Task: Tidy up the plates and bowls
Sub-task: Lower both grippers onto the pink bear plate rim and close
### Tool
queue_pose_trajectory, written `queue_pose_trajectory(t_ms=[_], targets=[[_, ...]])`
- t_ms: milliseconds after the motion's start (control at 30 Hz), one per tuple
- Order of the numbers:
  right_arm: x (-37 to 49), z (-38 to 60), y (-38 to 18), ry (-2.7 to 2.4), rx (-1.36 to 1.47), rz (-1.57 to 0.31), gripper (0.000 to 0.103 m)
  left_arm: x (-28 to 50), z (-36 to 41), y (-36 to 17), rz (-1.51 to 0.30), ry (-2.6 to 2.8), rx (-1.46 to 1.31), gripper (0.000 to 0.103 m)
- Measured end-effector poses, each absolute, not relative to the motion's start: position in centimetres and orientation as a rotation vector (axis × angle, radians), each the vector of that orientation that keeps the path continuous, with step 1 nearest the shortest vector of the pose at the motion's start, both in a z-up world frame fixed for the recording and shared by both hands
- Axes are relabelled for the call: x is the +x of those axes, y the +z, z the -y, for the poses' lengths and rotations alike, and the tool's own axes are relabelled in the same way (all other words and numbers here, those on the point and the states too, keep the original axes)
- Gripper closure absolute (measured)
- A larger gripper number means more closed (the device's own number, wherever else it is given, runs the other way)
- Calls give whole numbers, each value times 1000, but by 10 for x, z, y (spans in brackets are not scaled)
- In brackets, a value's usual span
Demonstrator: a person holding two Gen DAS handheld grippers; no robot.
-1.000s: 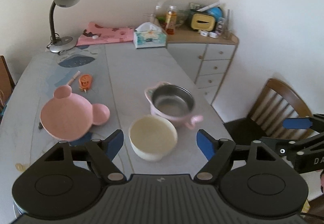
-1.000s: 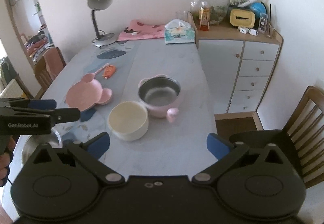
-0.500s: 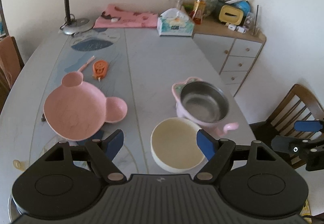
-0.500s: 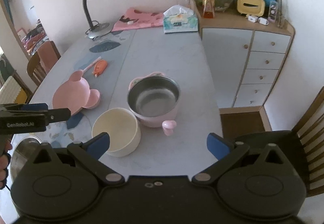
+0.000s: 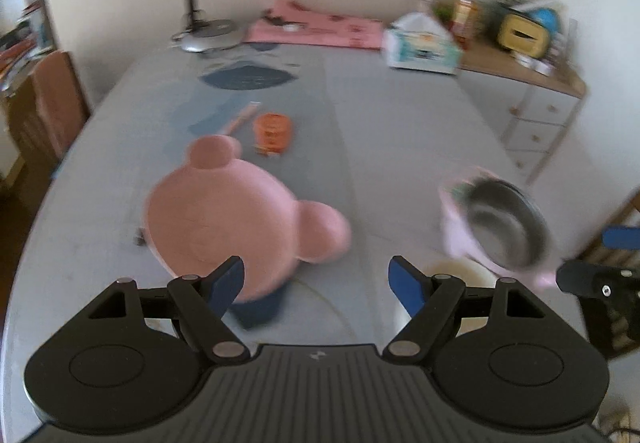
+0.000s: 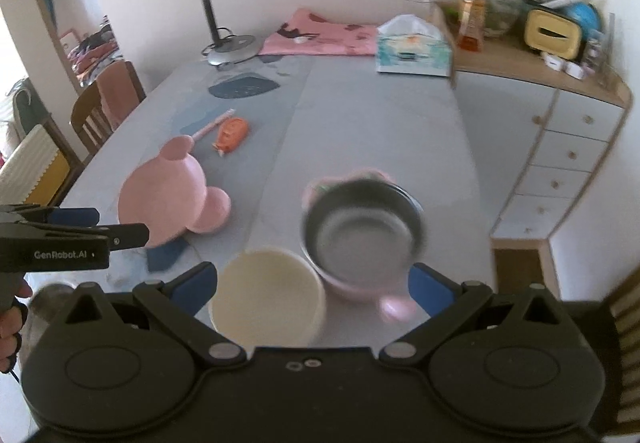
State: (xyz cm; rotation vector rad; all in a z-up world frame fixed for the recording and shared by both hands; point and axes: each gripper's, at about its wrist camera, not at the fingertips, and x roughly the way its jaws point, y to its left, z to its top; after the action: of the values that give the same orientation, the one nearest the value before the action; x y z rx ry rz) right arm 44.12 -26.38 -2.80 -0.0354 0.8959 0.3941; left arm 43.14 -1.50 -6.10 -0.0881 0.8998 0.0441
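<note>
In the left wrist view, the left gripper (image 5: 316,281) has its 2 blue-tipped jaws wide apart with nothing between them. The pink bear-shaped plate with 2 round ears (image 5: 224,217) lies flat on the grey table (image 5: 384,147), just ahead of the gripper and a bit to its left, and the left fingertip overlaps the plate's near edge in the picture; whether it touches, I cannot tell. The plate's 2 ears point away and to the right. The steel bowl in a pink holder (image 5: 500,225) sits off to the right, and the round cream bowl (image 5: 452,275) peeks out behind the right finger. This view is blurry. In the right wrist view, the right gripper (image 6: 314,285) also holds its jaws wide with nothing gripped. The cream bowl (image 6: 266,297) sits right in front of it, close to the left fingertip, and the steel bowl (image 6: 360,235) touches it from behind on the right. The pink plate (image 6: 168,199) lies well to the left, near the tip of the left gripper (image 6: 120,229). So I think the left hand is nearer the plate, and the right hand is nearer the 2 bowls.
</note>
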Motion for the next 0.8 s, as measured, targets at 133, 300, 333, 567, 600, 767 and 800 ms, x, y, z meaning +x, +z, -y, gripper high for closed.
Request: queue_pose_trajectory(t_ms=[133,300,333,567,600,767,800], targets=[[475,231,-41,422,-14,-931,3,459,-29,-68,-911,130,-112,24],[508,193,-64,433,-30,-970,7,491,-77,-89,-946,220,-137,24],[513,186,-70,435,-37,-980,8,497,-85,-93,-953,240,-141,24],[543,157,-105,421,-48,-1067,22,533,-120,-124,-1006,289,-145,35],[547,154,-110,418,-50,-1078,25,537,-123,-130,-1017,295,-145,41],[556,144,-125,418,-73,-1121,40,549,-130,-149,-1055,307,-111,46],[558,143,-127,418,-70,-1129,42,551,-132,-151,-1059,307,-110,47]])
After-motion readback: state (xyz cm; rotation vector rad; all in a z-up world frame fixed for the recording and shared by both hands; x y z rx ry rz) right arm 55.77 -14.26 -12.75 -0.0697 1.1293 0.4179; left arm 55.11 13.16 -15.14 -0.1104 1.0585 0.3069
